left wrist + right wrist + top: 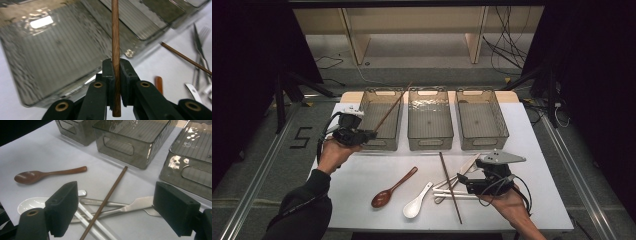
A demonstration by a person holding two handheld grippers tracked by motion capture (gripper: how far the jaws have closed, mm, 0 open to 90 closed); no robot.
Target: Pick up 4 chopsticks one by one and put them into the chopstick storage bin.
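My left gripper is shut on a brown wooden chopstick near its lower end. The stick slants up and to the right over the left clear bin. In the left gripper view the chopstick stands pinched between the two jaws, above the bin's ribbed floor. My right gripper stands open just above a pile of cutlery at the front right of the table. Under its jaws lies a second brown chopstick, crossing a metal knife and two white chopsticks.
A wooden spoon and a white ceramic spoon lie at the front middle. The middle bin and the right bin stand side by side at the back. A metal fork lies in the pile.
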